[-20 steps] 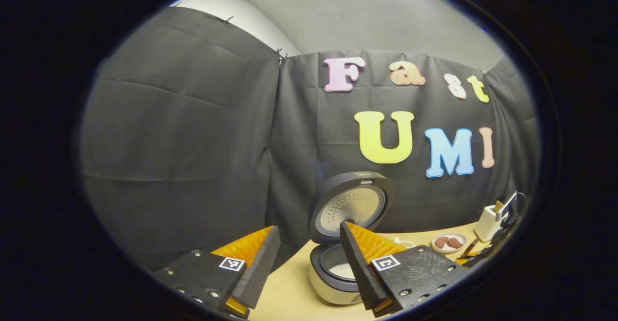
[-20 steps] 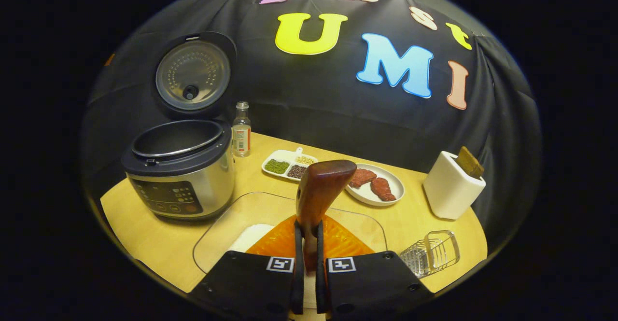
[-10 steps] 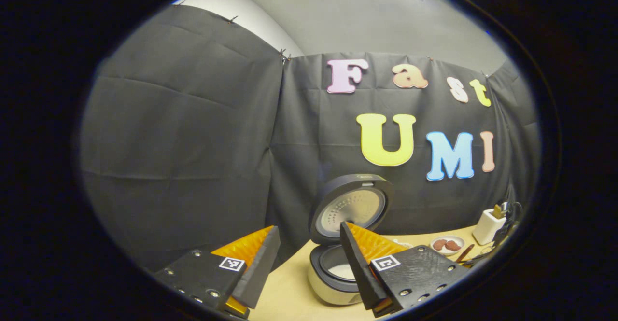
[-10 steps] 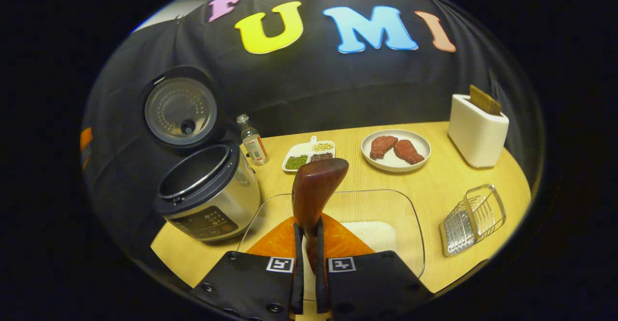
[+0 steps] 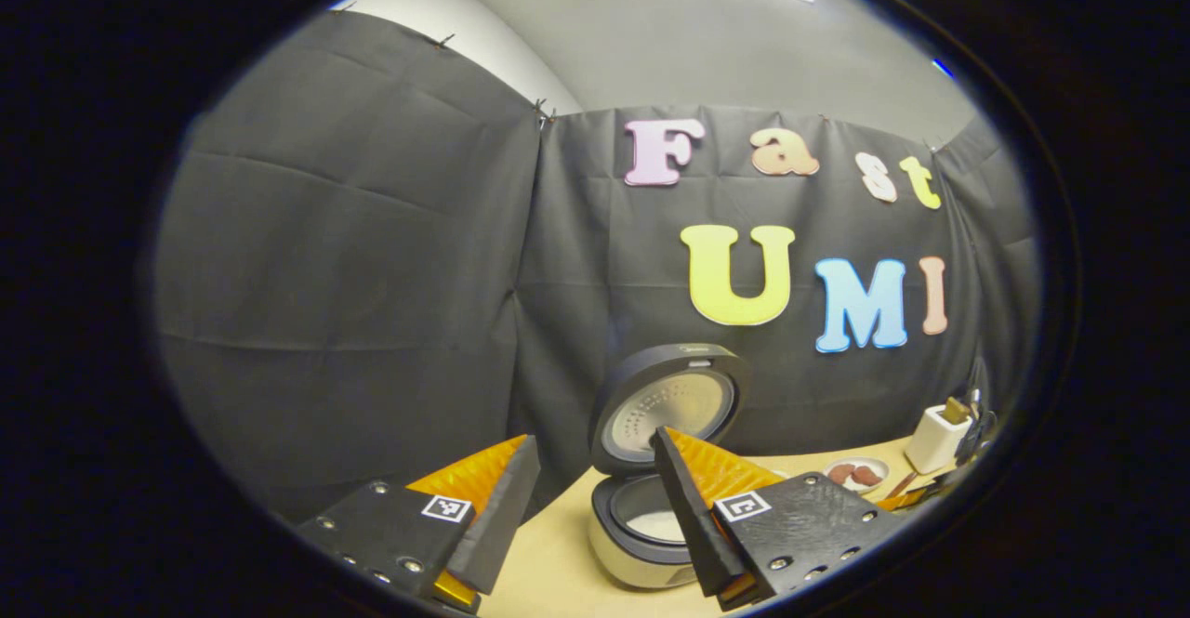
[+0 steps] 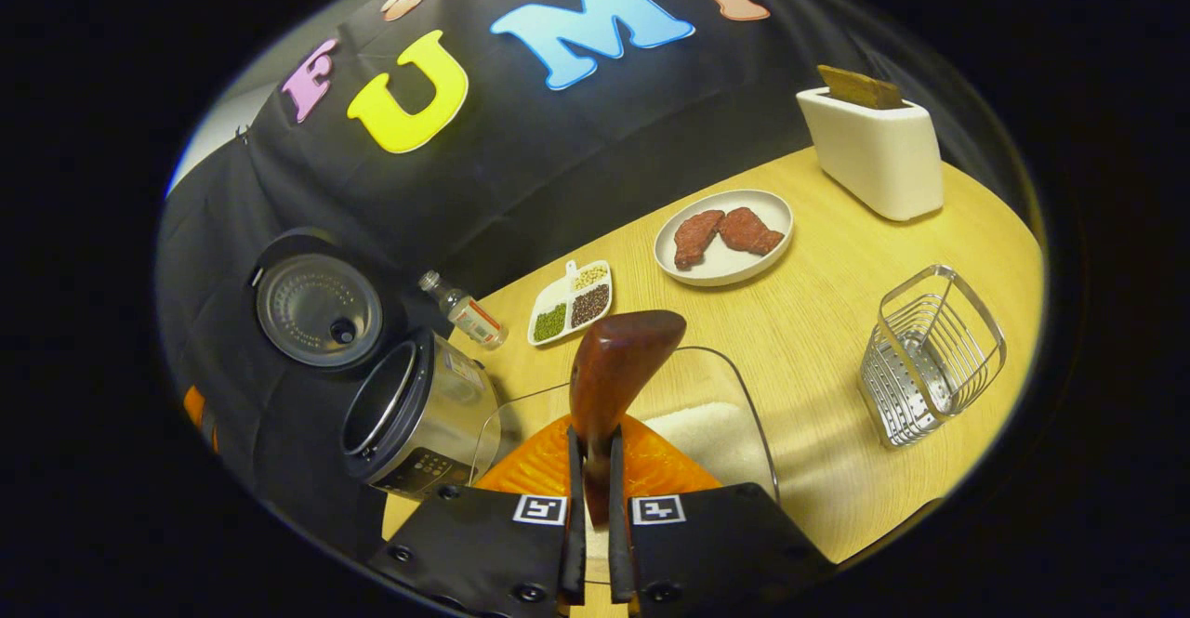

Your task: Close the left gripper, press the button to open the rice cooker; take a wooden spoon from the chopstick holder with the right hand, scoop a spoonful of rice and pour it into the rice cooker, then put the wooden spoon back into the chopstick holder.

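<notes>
In the left gripper view the left gripper (image 5: 586,497) hung spread and empty before the open rice cooker (image 5: 641,530), rice already inside. In the right gripper view the right gripper (image 6: 595,506) pinched the wooden spoon (image 6: 614,376) above the glass rice dish (image 6: 716,423) — better levelled, then carried upright to the white chopstick holder (image 6: 869,149) — slowly

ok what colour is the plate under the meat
White; the plate shows best in the right gripper view.
</notes>
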Available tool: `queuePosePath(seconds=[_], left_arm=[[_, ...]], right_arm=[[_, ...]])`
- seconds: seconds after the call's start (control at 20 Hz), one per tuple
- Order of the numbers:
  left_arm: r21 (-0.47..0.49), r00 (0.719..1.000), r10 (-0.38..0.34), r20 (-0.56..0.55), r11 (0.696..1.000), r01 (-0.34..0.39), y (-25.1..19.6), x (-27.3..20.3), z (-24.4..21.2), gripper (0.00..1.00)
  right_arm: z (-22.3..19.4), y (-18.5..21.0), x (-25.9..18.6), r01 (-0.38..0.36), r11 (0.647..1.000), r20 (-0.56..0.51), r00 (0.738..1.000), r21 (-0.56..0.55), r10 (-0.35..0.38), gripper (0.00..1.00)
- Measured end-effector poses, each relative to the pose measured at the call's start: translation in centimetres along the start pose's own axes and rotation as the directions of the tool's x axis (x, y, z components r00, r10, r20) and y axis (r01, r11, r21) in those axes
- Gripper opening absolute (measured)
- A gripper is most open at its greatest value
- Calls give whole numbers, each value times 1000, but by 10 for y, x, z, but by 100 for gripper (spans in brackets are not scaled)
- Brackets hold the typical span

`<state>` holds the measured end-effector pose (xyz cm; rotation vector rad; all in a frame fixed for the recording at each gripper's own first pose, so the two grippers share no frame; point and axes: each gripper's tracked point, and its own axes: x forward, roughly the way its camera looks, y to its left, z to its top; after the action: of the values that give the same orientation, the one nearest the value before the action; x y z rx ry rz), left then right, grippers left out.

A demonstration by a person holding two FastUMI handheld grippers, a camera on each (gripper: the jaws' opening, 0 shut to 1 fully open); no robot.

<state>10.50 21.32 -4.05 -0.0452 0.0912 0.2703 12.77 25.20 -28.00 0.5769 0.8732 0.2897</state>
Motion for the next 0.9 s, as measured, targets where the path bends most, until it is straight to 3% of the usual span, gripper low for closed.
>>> queuePosePath(seconds=[0.15, 0.4, 0.85, 0.9], left_arm=[[10, 1000, -8, 4, 1000, 8, -4, -2, 4, 80], [14, 1000, -19, 12, 1000, 19, -12, -5, 8, 78], [-6, 1000, -20, 12, 1000, 20, -16, -6, 7, 79], [-6, 1000, -19, 12, 1000, 19, -15, -7, 6, 80]], right_arm=[[10, -5, -4, -43, 988, 2, 999, 146, 43, 8], [21, -10, -14, -115, 923, 16, 993, 367, 118, 12], [32, 27, -25, -225, 794, 36, 968, 565, 249, 8], [34, 32, -24, -234, 783, 40, 965, 576, 258, 12]])
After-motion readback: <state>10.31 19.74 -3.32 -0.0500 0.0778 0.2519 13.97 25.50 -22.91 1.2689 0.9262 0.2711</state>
